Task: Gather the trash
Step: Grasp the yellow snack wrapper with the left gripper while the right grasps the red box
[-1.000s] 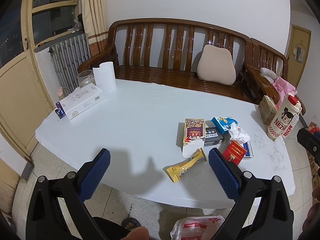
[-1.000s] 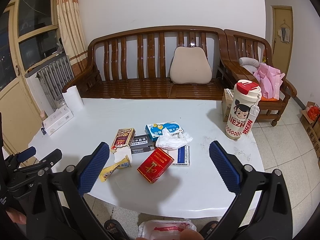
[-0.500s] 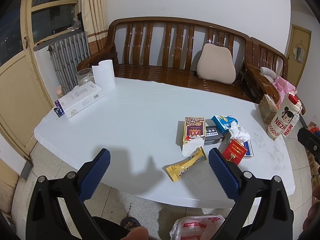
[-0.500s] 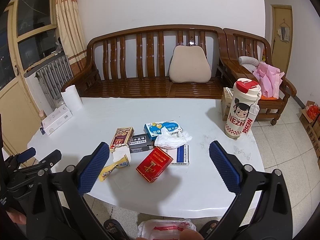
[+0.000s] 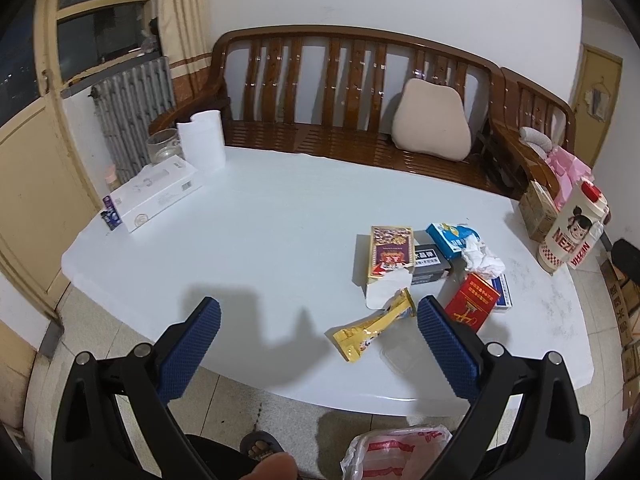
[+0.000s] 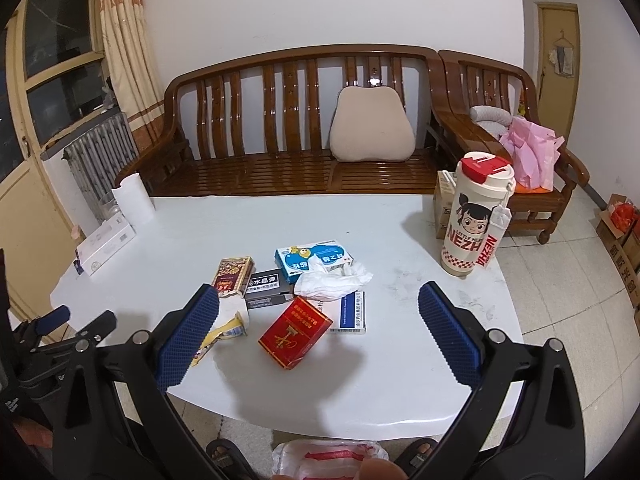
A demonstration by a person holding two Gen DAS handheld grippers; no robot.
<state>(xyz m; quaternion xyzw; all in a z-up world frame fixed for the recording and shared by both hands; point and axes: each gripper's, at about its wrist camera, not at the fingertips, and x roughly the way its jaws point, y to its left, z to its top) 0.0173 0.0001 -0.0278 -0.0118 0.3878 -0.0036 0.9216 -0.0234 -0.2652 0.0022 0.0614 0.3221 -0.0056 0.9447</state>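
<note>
A heap of trash lies on the white table (image 5: 260, 236): a yellow snack wrapper (image 5: 374, 324), a red cigarette pack (image 6: 295, 332), a crumpled white tissue (image 6: 332, 280), a blue and white box (image 6: 314, 260), a black box (image 6: 266, 286), a purple and gold box (image 5: 392, 250) and a blue and white flat pack (image 6: 354, 312). My left gripper (image 5: 318, 322) is open and empty, left of the wrapper at the table's near edge. My right gripper (image 6: 318, 308) is open and empty above the red pack. A white plastic bag (image 6: 328, 458) sits below the table's edge.
A tall cartoon tumbler (image 6: 476, 220) and a carton (image 6: 444, 204) stand at the table's right. A white box (image 5: 158, 194), a paper roll (image 5: 202, 146) and a glass (image 5: 162, 148) are at the far left. A wooden bench (image 6: 300, 128) stands behind.
Both grippers have drifted slightly; the table and trash sit a little higher and farther in both views. Nothing was taken hold of.
</note>
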